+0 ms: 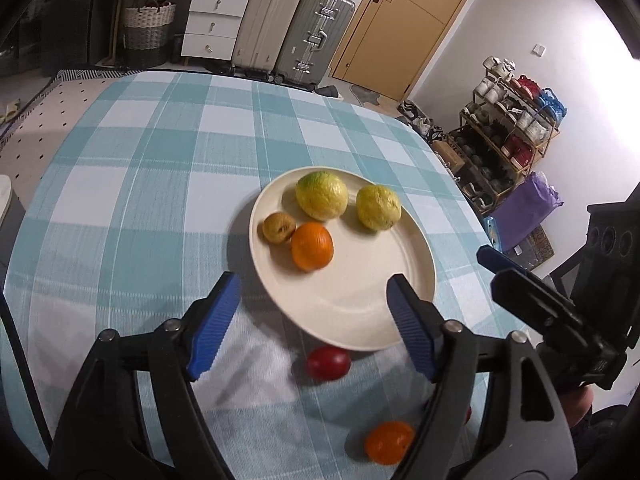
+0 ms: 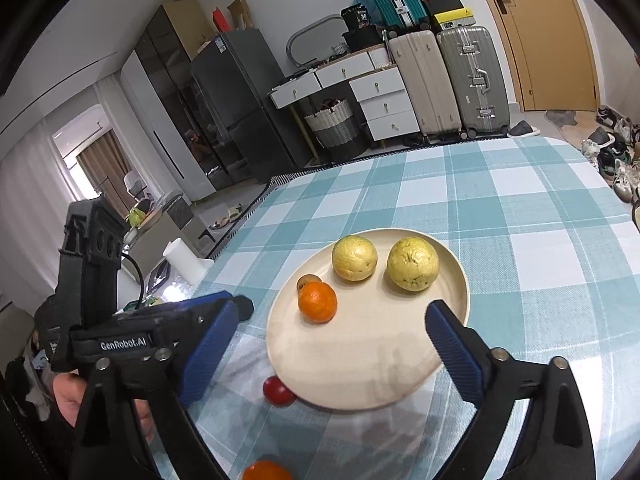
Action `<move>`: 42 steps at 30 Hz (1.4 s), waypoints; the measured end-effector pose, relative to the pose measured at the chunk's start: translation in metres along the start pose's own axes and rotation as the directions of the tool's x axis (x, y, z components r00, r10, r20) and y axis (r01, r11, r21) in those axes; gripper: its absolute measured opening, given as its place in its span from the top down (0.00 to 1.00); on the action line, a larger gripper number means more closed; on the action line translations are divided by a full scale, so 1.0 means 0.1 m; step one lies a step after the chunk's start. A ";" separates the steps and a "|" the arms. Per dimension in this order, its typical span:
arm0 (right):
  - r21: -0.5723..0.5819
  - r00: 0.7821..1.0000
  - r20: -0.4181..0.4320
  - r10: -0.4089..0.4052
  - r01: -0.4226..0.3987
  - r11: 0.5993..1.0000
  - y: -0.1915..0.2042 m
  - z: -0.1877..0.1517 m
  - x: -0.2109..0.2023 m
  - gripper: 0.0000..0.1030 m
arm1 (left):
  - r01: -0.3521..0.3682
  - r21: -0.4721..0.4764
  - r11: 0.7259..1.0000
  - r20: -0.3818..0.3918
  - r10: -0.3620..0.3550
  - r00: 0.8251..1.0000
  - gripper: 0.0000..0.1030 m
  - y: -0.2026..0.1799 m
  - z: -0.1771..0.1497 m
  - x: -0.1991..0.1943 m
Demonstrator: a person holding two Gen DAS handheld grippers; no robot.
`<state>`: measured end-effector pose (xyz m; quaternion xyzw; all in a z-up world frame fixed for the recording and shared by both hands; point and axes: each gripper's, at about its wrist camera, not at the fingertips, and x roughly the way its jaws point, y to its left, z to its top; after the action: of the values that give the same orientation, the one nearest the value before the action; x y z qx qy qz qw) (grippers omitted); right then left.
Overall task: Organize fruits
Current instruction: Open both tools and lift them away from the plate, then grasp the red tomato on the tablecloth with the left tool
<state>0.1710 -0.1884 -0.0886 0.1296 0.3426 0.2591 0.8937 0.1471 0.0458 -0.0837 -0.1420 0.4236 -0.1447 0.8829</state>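
Both grippers hung above the near edge of the table (image 1: pixel 140 200), under its blue-and-white checked cloth. Left gripper (image 1: pixel 312 316): fingers spread wide, nothing between them. Right gripper (image 2: pixel 332 344): likewise wide apart and empty.

Cream plate (image 1: pixel 360 304), round, shallow, smooth-glazed, sat toward the table's near right side. On it: two yellow-green guavas (image 1: pixel 321 195) (image 1: pixel 378 207), skins lumpy and matte; one orange (image 1: pixel 312 246), pebbled rind; one small brown fruit (image 1: pixel 279 228) touching the orange, wrinkled, possibly a kiwi or a passion fruit, too blurred to say.

Off the plate, on the cloth: a small red fruit (image 1: pixel 329 362) just beside the plate's near rim, glossy, roundish, and a second orange fruit (image 1: pixel 389 441) nearer the table's near edge, partly hidden behind the left gripper's right finger.

Handling, as judged:
- Red fruit looked light and slick-skinned; likely to roll on the cloth or squirt out of a hard pinch. Best taken across its widest middle, ribbed pads (image 1: pixel 218 320) closing gently.
- Loose orange fruit looked firmer and heavier, its rind offering grip; hold at the equator, pads square to it.
- Guavas appeared the heaviest and bruisable.
- Plate stiff, probably ceramic, breakable; its rim close to the red fruit left little room for a finger on that side.
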 end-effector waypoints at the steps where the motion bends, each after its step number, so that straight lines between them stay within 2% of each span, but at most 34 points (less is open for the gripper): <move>1: -0.002 1.000 0.003 0.000 0.000 1.000 0.01 -0.01 -0.02 0.04 | -0.002 -0.002 1.000 0.000 0.002 1.000 0.20 0.01 -0.04 -0.02; 16: -0.018 1.000 0.001 -0.009 0.009 1.000 0.13 -0.32 -0.25 0.00 | -0.034 0.014 0.999 -0.069 0.035 0.997 0.19 0.02 -0.56 0.06; 26: -0.003 1.000 -0.001 -0.023 0.023 1.000 0.10 -0.47 -0.36 0.00 | -0.077 0.070 0.995 -0.107 0.084 0.991 0.19 -0.02 -0.64 0.23; 35: 0.007 1.000 -0.005 -0.030 0.030 1.000 0.06 -0.48 -0.37 0.00 | -0.061 0.103 0.993 -0.115 0.073 0.991 0.19 -0.11 -0.61 0.36; 38: 0.015 0.999 -0.008 -0.033 0.033 0.999 0.02 -0.47 -0.36 0.00 | -0.047 0.116 0.992 -0.114 0.060 0.992 0.23 -0.15 -0.60 0.39; 40: 0.020 0.999 -0.012 -0.034 0.035 0.999 0.00 -0.48 -0.35 0.00 | -0.039 0.122 0.992 -0.118 0.053 0.992 0.36 -0.17 -0.59 0.41; 42: 0.024 0.999 -0.013 -0.036 0.036 0.999 -0.02 -0.48 -0.35 0.00 | -0.024 0.119 0.993 -0.127 0.040 0.991 0.43 -0.17 -0.59 0.44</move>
<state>0.1172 -0.2066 -0.1052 0.1327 0.3539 0.2395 0.8943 0.1244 0.0062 -0.1439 -0.0735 0.4730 -0.1639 0.8626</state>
